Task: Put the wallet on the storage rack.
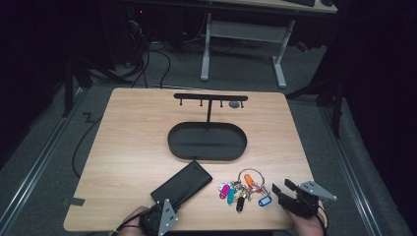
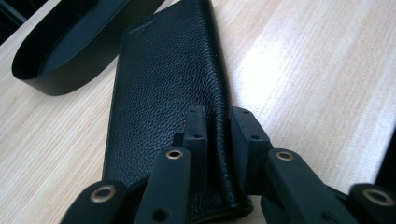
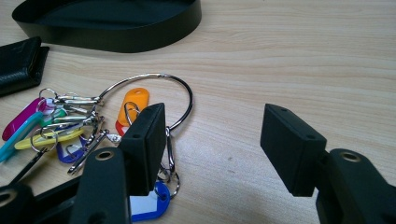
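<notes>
Left gripper (image 2: 218, 123) jaws are seen pinched on the near long edge of a black grained-leather wallet (image 2: 163, 93), one pad on top of the leather and the other against its folded side. No earlier picture is available, so only the grip itself is told. The wallet (image 1: 181, 184) lies flat on the light wooden table (image 1: 128, 142), set at a slant near the front edge, with its far corner just beside a black oval metal tray (image 1: 207, 141). From the back of that tray a thin black post rises to a crossbar with small hooks (image 1: 210, 97).

Right gripper (image 3: 215, 140) jaws are held spread apart above the bare table, with nothing between them. The left pad of this gripper is placed just over a bunch of keys with coloured plastic tags on a large silver wire ring (image 3: 140, 100). In the high view the key bunch (image 1: 244, 189) is found between the wallet and the right gripper (image 1: 285, 191), close to the front edge of the table.
</notes>
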The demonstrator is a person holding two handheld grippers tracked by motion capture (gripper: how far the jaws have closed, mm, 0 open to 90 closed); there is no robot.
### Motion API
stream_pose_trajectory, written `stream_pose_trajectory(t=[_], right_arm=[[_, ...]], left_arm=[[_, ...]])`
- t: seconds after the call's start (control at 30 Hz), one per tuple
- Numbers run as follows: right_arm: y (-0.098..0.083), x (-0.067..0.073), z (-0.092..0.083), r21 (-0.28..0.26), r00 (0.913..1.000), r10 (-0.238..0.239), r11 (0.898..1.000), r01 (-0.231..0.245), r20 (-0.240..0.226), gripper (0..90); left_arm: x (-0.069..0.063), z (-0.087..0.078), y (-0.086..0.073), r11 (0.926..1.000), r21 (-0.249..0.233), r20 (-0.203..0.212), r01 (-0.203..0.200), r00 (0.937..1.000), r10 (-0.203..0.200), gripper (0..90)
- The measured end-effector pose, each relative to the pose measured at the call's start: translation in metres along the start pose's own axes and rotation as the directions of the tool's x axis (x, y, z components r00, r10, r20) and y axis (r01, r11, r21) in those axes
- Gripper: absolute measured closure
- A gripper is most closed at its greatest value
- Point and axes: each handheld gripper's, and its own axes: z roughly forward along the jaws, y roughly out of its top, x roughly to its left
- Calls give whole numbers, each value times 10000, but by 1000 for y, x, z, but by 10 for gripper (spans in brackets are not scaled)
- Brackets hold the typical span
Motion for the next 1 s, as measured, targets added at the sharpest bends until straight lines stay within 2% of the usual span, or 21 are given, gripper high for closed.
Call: stream_pose_trajectory(t=[0.17,0.33,0.47,0.57,0.8,0.83,0.93,1.0], right_arm=[[0,-2,-1,-53,10000,-21,10000,21,6,410],[0,-2,-3,-103,10000,78,9999,-78,40,410],[0,-4,-4,-126,9999,86,9999,-85,52,410],[0,-3,-2,-96,9999,113,9999,-113,28,410],[0,-2,-2,-83,9999,101,9999,-100,42,410],[0,-3,-2,-57,9999,144,9999,-144,38,410],[0,-3,-2,-47,9998,173,9998,-173,35,411],[0,-2,-2,-50,9999,148,9999,-148,31,411]], left_arm=[[0,-1,1,10000,-3,-80,-27,10000,27,784],[4,-8,2,9993,-258,-93,270,9996,-273,791],[8,-15,3,9977,-542,-261,408,9988,-423,805],[15,-19,2,9929,-813,-141,864,9960,-879,808],[20,-26,2,9880,-1110,-242,1071,9936,-1104,814],[22,-29,1,9848,-1237,-219,1220,9918,-1257,815],[24,-31,1,9823,-1337,-236,1315,9905,-1358,816],[26,-35,2,9774,-1540,-253,1448,9883,-1504,817]])
